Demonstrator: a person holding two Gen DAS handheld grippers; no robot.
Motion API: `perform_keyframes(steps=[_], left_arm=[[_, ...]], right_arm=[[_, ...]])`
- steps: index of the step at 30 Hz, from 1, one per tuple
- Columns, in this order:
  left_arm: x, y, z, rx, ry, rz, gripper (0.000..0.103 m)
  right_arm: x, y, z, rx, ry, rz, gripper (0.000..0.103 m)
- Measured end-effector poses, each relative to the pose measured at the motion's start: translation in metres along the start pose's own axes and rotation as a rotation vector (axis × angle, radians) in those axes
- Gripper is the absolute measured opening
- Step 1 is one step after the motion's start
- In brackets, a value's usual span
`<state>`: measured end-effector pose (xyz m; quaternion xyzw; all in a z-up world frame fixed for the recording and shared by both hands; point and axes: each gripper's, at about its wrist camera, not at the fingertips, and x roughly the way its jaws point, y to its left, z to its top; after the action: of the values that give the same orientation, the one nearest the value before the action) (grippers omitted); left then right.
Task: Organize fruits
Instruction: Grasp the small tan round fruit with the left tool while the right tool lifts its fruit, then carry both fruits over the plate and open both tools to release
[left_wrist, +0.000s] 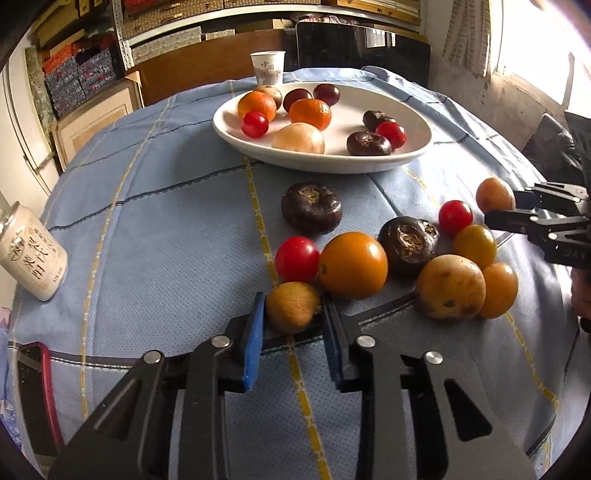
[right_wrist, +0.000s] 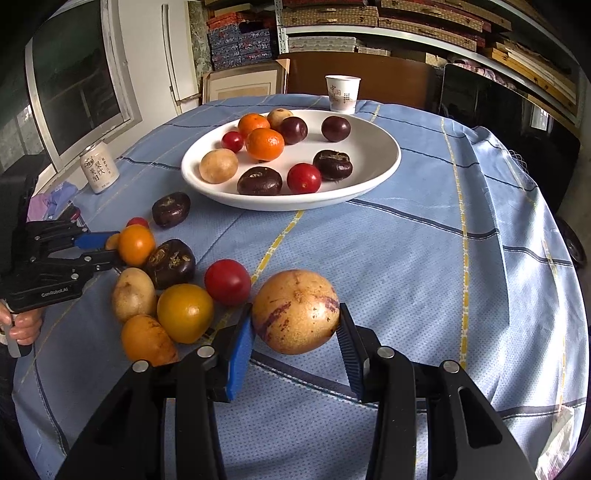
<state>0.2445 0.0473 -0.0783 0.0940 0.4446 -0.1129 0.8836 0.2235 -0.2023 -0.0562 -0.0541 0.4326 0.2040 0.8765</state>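
- The left gripper (left_wrist: 292, 314) has its jaws closed around a small tan-yellow fruit (left_wrist: 291, 307) at the near edge of the loose fruit cluster, both blue pads touching the fruit's sides; the fruit sits low on the blue cloth-covered surface (left_wrist: 166, 229).
- The right gripper (right_wrist: 295, 332) has its jaws spread wide around a large yellow fruit with purple streaks (right_wrist: 295, 311), pads pressed to both sides.
- Loose fruits lie between the two grippers: a red tomato (right_wrist: 227, 281), an orange round fruit (right_wrist: 184, 313) and a dark chestnut-shaped one (right_wrist: 170, 263), touching one another.
- The white plate (right_wrist: 384, 162) stands farther back, holding oranges, tomatoes and dark fruits.
- A paper cup (right_wrist: 342, 93) stands at the far edge, a drink can (right_wrist: 99, 168) far left.
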Motion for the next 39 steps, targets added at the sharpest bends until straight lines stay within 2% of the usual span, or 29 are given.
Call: perform_keyframes(steps=[7, 11, 14, 19, 22, 26, 33, 34, 35, 36, 37, 39], left_arm=[[-0.016, 0.005, 0.001, -0.046, -0.055, 0.011, 0.028], [-0.028, 0.011, 0.006, -0.113, -0.108, -0.02, 0.028], [-0.032, 0.013, 0.02, -0.162, -0.142, -0.015, 0.028], [-0.031, 0.012, 0.062, -0.201, -0.171, -0.022, 0.028], [-0.017, 0.011, 0.096, -0.189, -0.172, -0.04, 0.028], [0.015, 0.016, 0.129, -0.2, -0.131, -0.034, 0.028], [0.059, 0.026, 0.157, -0.204, -0.074, -0.025, 0.028], [0.061, 0.027, 0.157, -0.21, -0.065, -0.027, 0.031], [0.064, 0.03, 0.158, -0.234, -0.048, -0.026, 0.04], [0.063, 0.031, 0.157, -0.25, -0.039, -0.022, 0.073], [0.058, 0.034, 0.156, -0.28, -0.048, -0.01, 0.099], [0.043, 0.038, 0.15, -0.304, -0.105, 0.009, 0.098]], right_arm=[[0.0, -0.003, 0.001, 0.016, -0.007, 0.009, 0.044], [-0.006, -0.001, 0.003, 0.011, -0.058, 0.005, 0.044], [-0.012, -0.003, 0.013, 0.058, -0.113, 0.043, 0.044], [-0.011, -0.006, 0.046, 0.132, -0.204, 0.047, 0.044], [-0.001, -0.007, 0.066, 0.143, -0.226, 0.026, 0.044], [0.024, -0.017, 0.09, 0.182, -0.199, 0.011, 0.044], [0.052, -0.034, 0.112, 0.205, -0.167, -0.005, 0.044], [0.055, -0.035, 0.115, 0.209, -0.163, -0.011, 0.046], [0.056, -0.036, 0.116, 0.217, -0.163, -0.017, 0.048], [0.055, -0.037, 0.115, 0.228, -0.168, -0.01, 0.056], [0.05, -0.038, 0.113, 0.244, -0.181, -0.002, 0.074], [0.038, -0.036, 0.11, 0.241, -0.204, 0.01, 0.077]])
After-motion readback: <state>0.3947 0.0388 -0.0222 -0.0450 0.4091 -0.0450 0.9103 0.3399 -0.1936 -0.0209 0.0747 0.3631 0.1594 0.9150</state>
